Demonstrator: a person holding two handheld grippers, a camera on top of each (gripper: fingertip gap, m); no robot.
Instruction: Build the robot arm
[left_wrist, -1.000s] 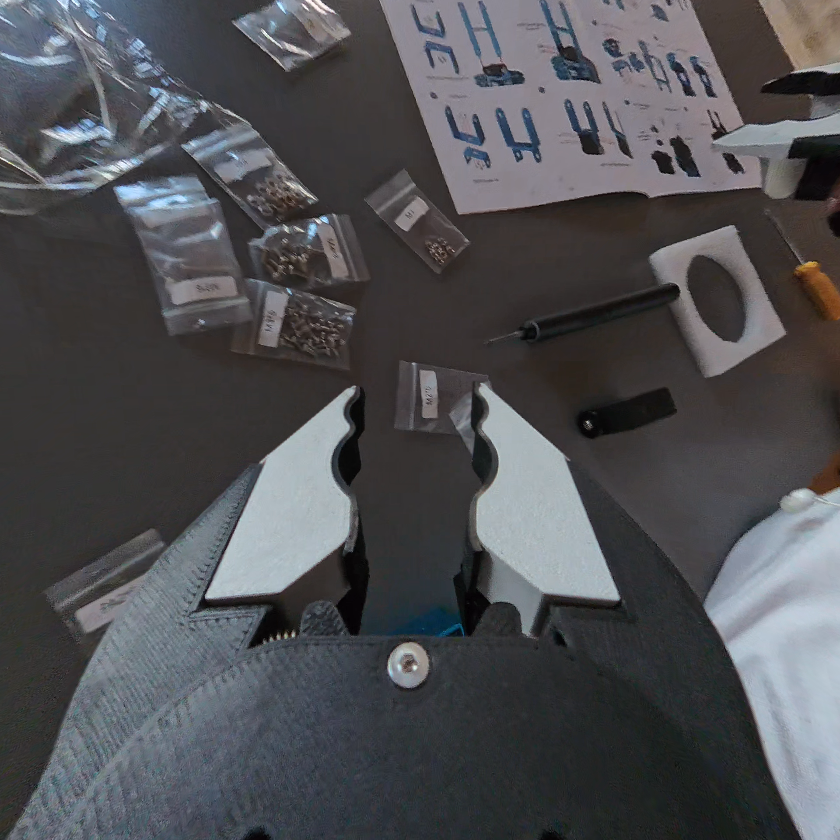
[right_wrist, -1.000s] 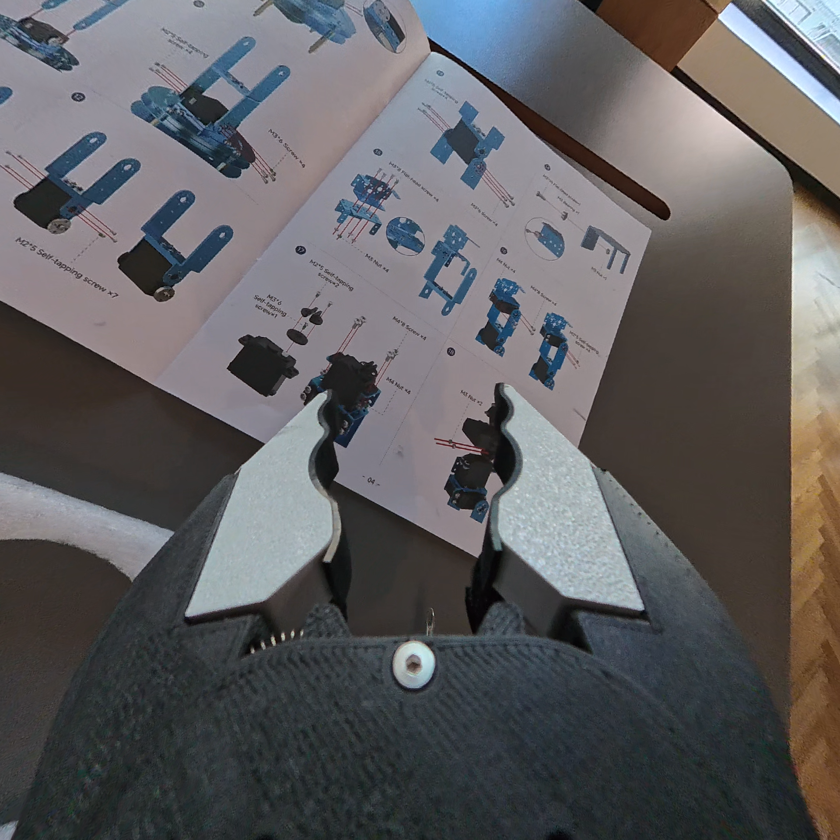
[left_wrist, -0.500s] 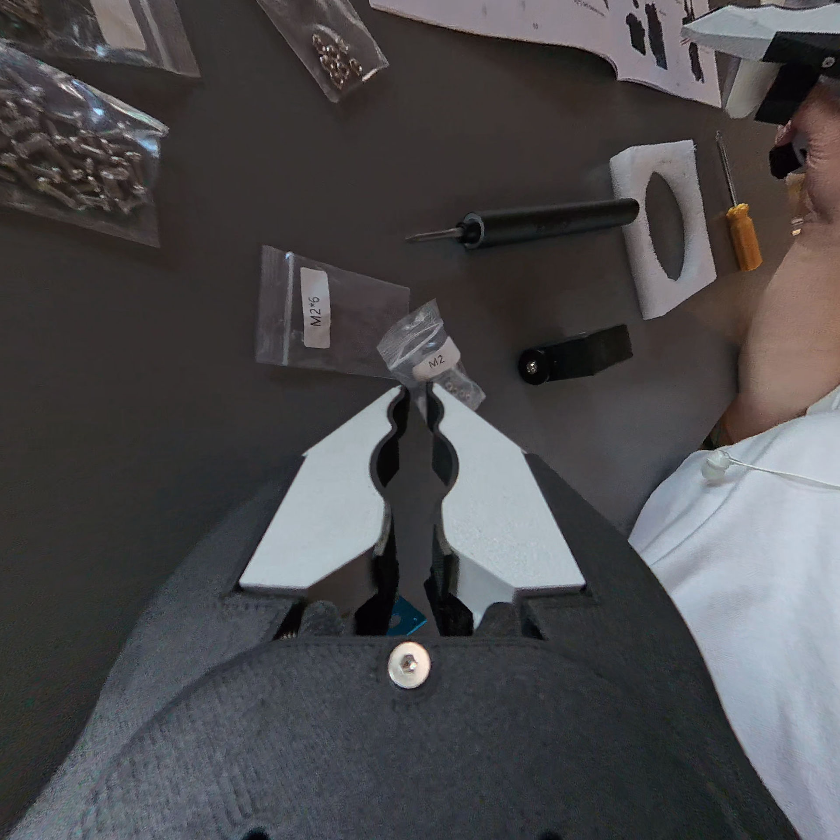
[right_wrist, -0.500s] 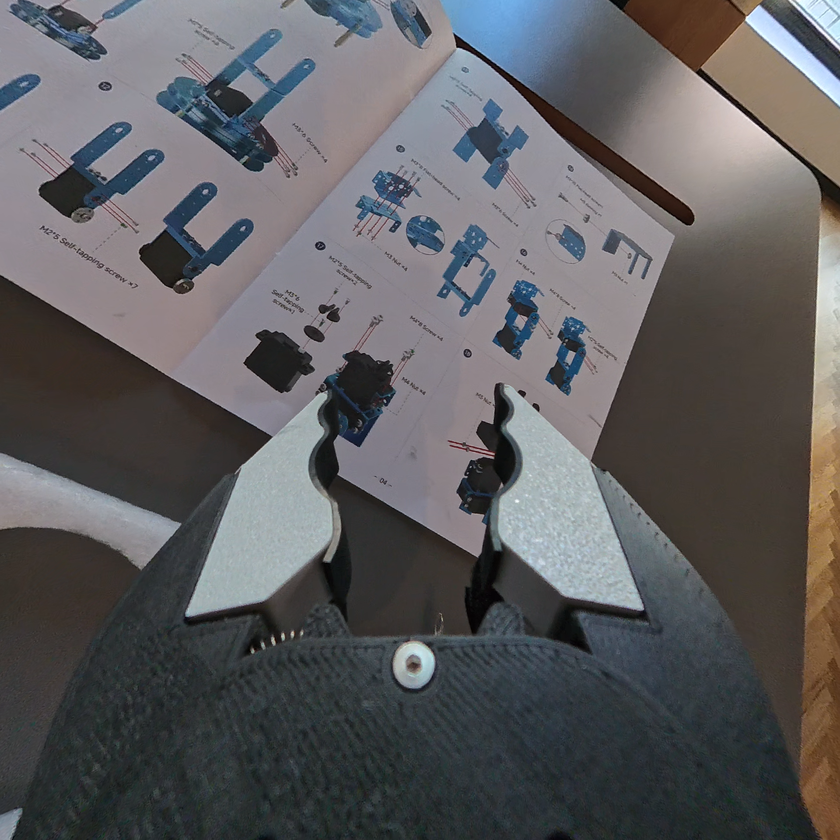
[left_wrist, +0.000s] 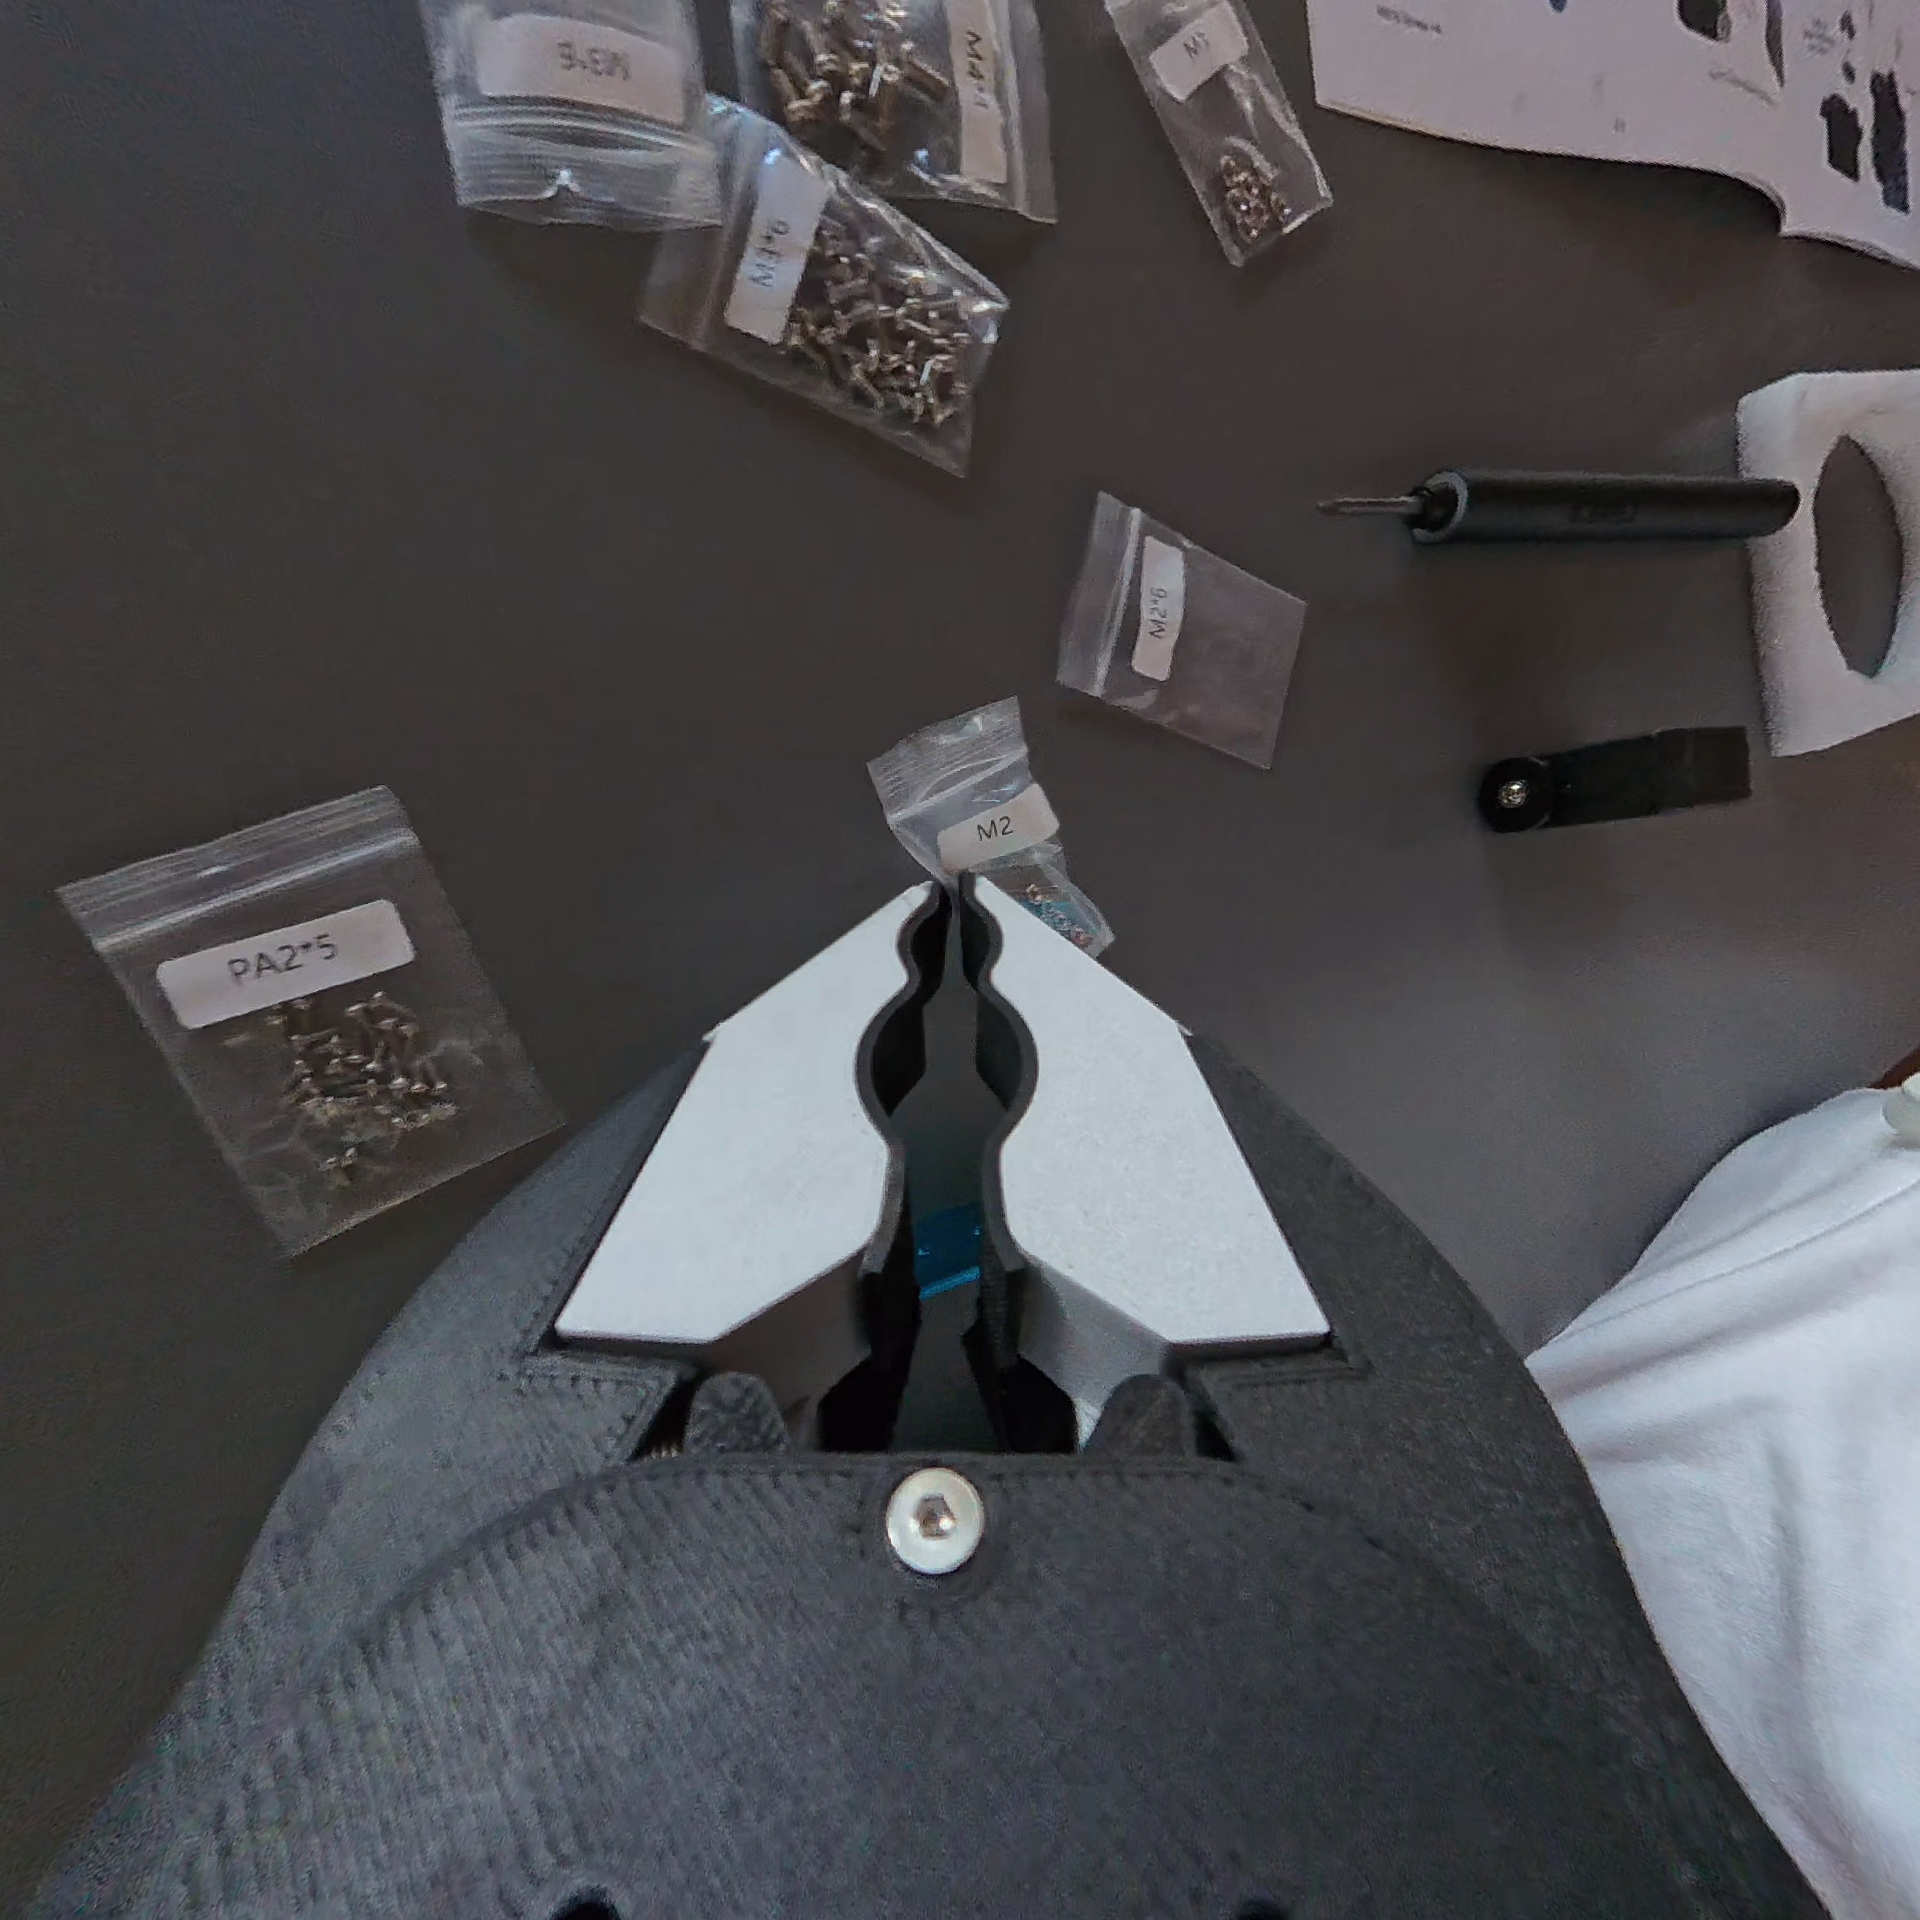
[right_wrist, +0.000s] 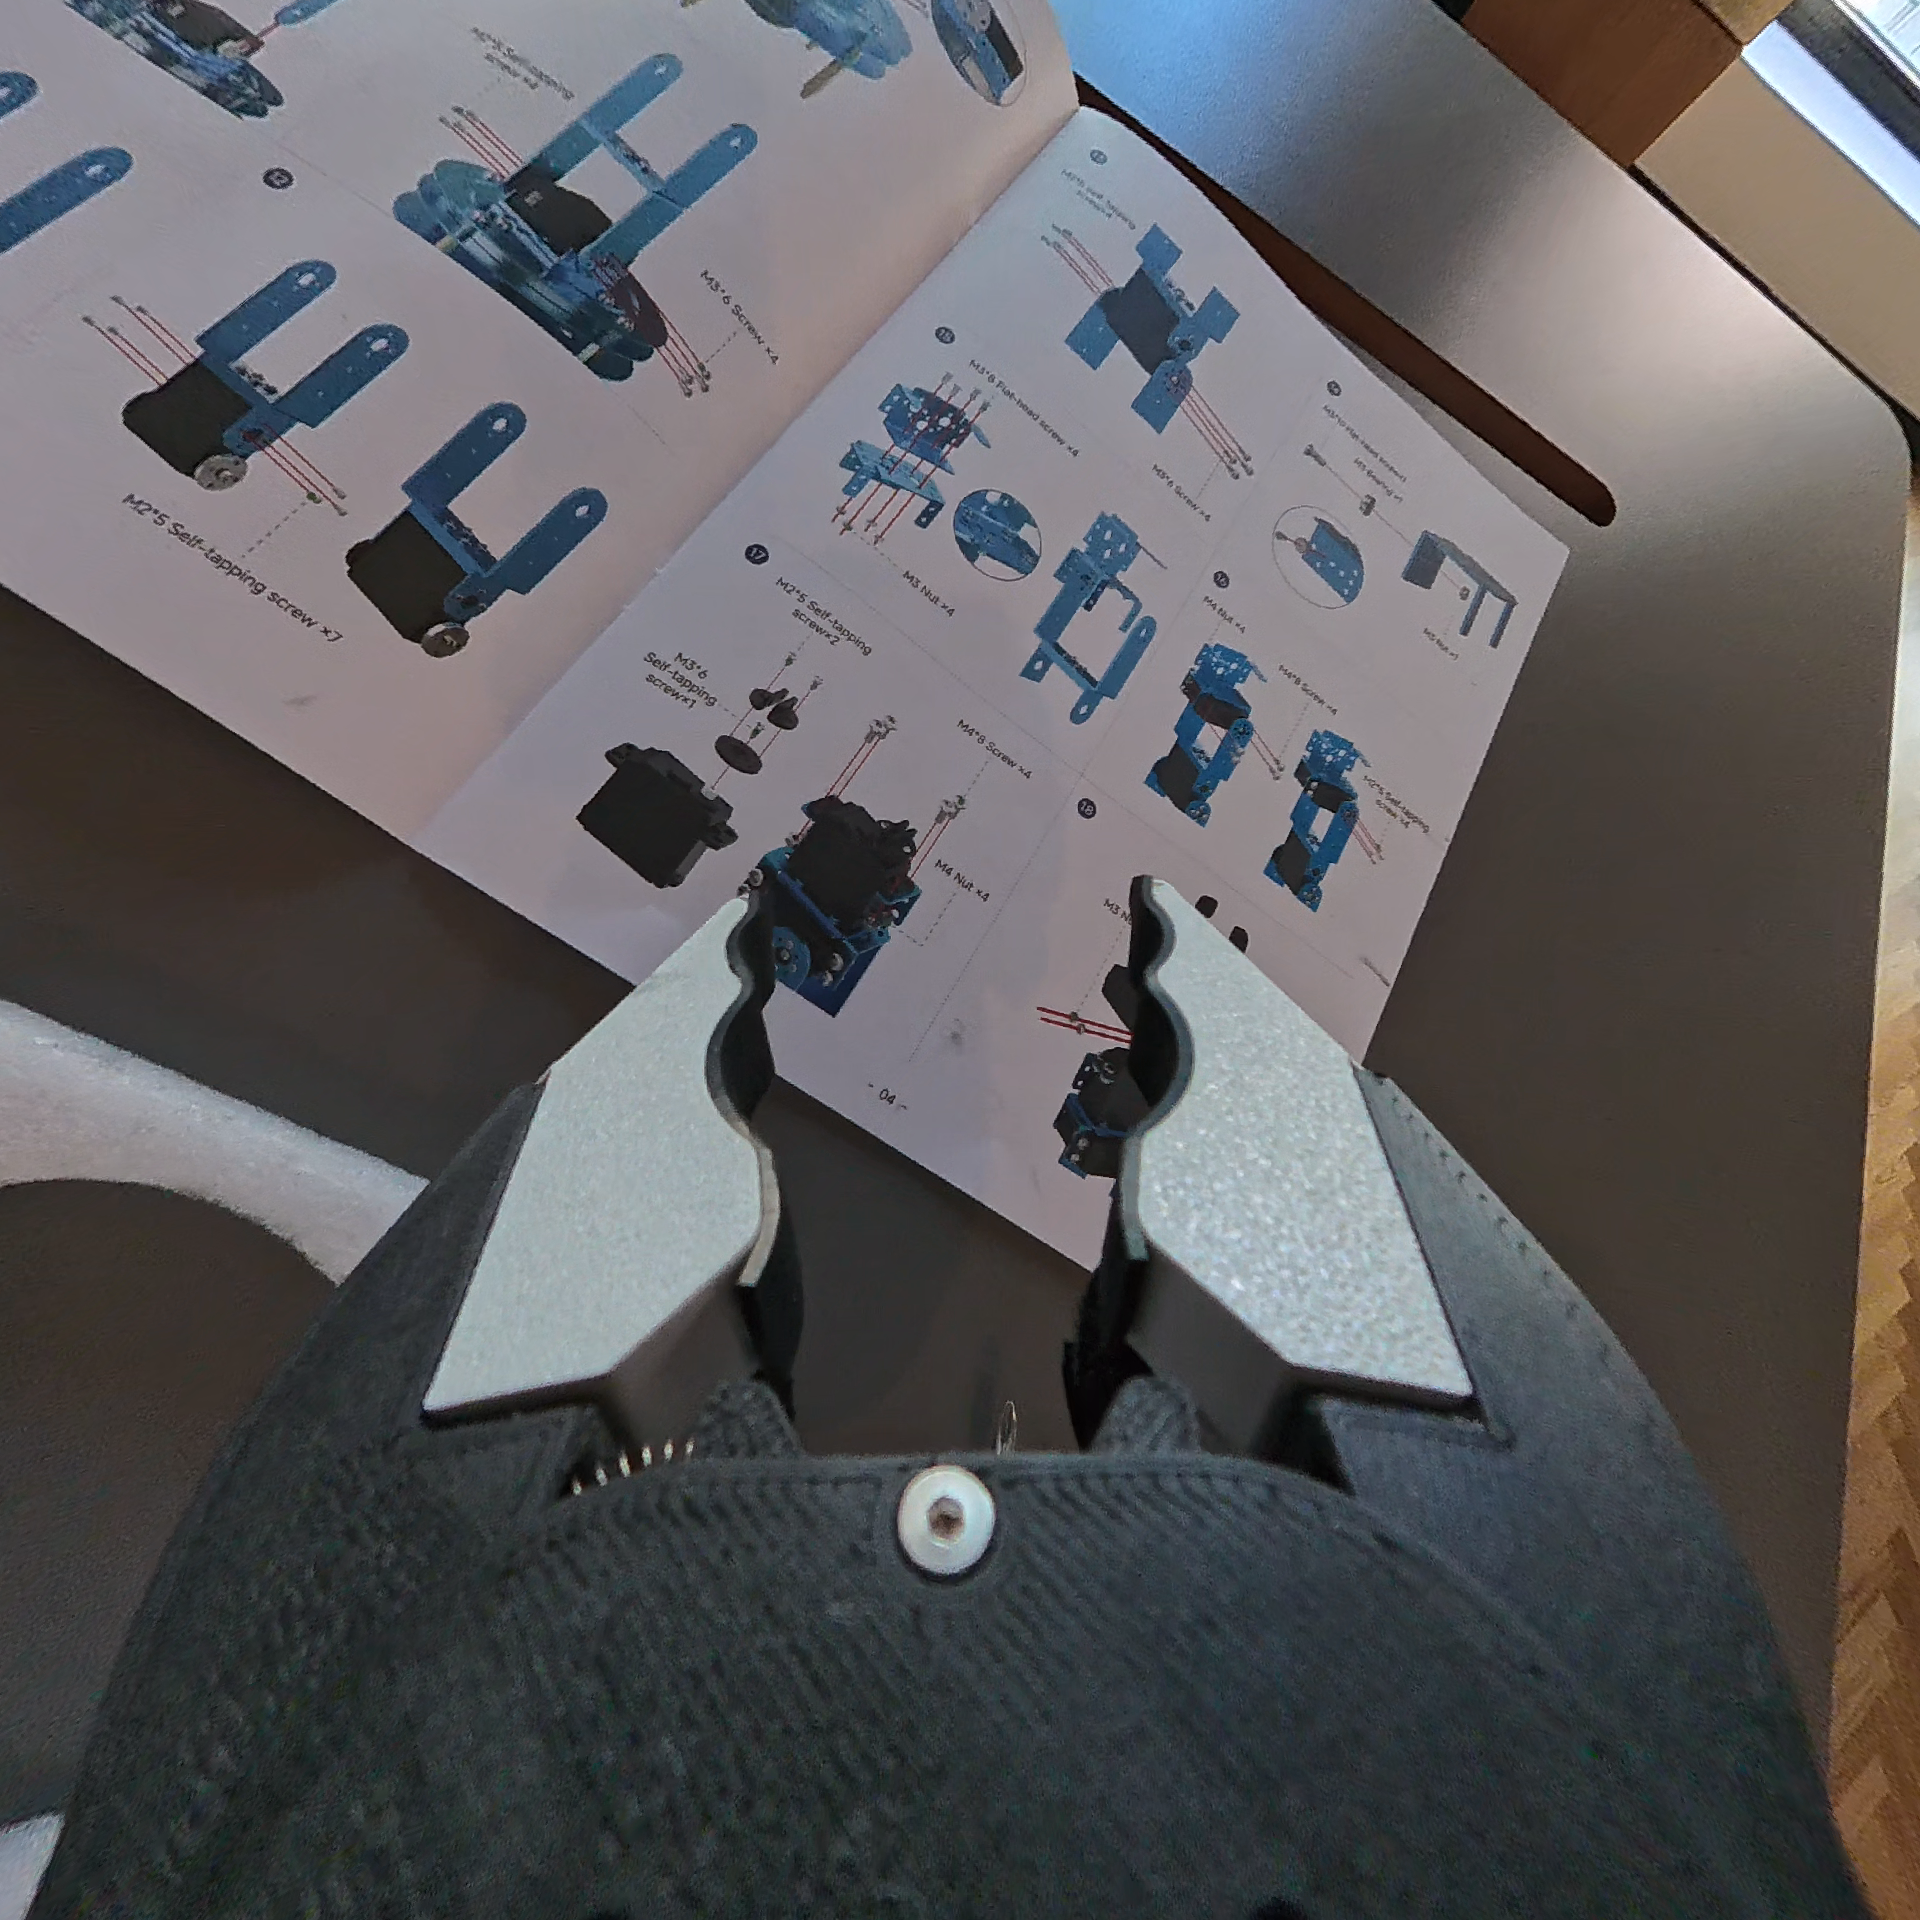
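My left gripper is shut on a small clear zip bag with a white label and tiny metal parts inside, and holds it lifted above the dark table. An empty-looking flat clear bag lies just beyond it to the right. A bag of small screws lies to the left. My right gripper is open and empty, hovering over the lower page of an open instruction booklet with blue and black part drawings.
Several bags of screws lie at the top. A black screwdriver, a black bracket piece and white foam with an oval hole lie at the right. A person's white sleeve is lower right. The table edge and wood floor lie at the right. My right fingertips sit around 45 cm from my left ones.
My left gripper closed on the small labelled bag and lifted it, then shifted left so the left screw bag came into view. The right gripper stayed open and barely moved.
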